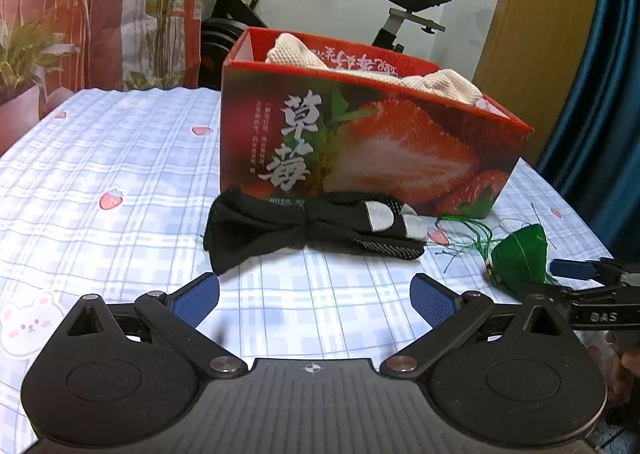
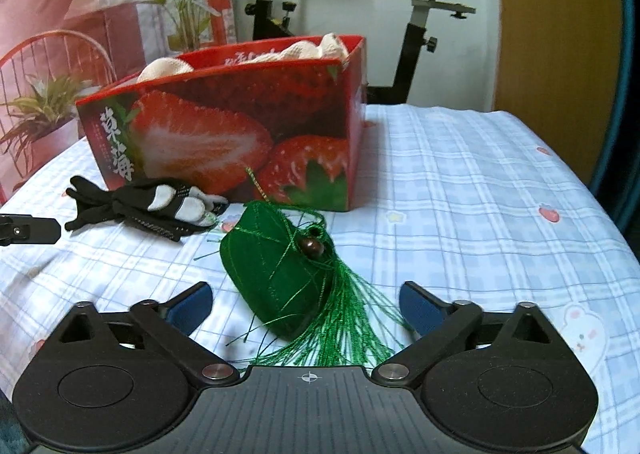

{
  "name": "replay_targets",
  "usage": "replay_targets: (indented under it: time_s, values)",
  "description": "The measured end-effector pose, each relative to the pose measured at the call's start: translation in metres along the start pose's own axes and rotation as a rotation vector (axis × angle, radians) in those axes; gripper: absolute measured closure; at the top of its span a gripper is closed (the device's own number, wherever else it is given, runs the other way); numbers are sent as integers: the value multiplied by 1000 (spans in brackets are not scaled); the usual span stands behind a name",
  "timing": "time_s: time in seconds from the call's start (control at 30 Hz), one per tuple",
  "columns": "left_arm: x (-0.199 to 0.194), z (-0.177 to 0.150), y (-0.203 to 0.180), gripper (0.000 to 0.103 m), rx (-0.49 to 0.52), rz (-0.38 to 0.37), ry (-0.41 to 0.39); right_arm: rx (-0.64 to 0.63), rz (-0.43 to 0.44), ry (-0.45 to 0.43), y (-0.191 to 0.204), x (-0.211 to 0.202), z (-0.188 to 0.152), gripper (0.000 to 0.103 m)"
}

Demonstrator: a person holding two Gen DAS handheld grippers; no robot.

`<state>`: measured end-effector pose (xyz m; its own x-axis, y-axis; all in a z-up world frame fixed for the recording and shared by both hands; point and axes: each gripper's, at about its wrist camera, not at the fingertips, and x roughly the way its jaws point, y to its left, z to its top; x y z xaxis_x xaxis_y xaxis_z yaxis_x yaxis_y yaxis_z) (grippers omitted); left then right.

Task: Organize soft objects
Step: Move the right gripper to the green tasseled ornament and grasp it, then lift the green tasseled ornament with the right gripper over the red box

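The green tasselled pouch (image 2: pixel 280 278) lay on the checked cloth (image 2: pixel 460 194) before the strawberry box (image 2: pixel 224 134), between the right gripper's (image 2: pixel 306 308) wide, empty jaws. Pickup stage; next, closing squarely. The left gripper (image 1: pixel 316 300) stood open near the black gloves (image 1: pixel 304 226).

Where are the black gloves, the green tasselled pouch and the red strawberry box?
Black knitted gloves with grey fingertips (image 1: pixel 280 228): left wrist view, on the tied middle of the bundle.
Green fabric pouch with tassel (image 2: pixel 272 266): right wrist view, on its stitched body.
Red cardboard strawberry box (image 1: pixel 400 150): left wrist view, on its printed front wall.
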<state>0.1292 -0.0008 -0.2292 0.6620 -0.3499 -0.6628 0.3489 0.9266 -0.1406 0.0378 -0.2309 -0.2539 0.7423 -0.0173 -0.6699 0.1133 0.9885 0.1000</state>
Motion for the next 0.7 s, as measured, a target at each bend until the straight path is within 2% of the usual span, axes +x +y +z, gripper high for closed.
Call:
replay_targets:
  time_s: [0.07, 0.2, 0.27, 0.7]
  values:
    - [2, -1, 1, 1, -3, 0, 6, -11, 8, 26, 3, 6, 2, 27]
    - [6, -2, 8, 2, -35, 9, 17, -45, 35, 44, 12, 14, 6, 38]
    - [7, -2, 12, 2, -50, 10, 21, -61, 51, 52, 18, 18, 9, 47]
    - [9, 3, 14, 5, -96, -22, 22, -163, 186, 59, 79, 41, 15, 50]
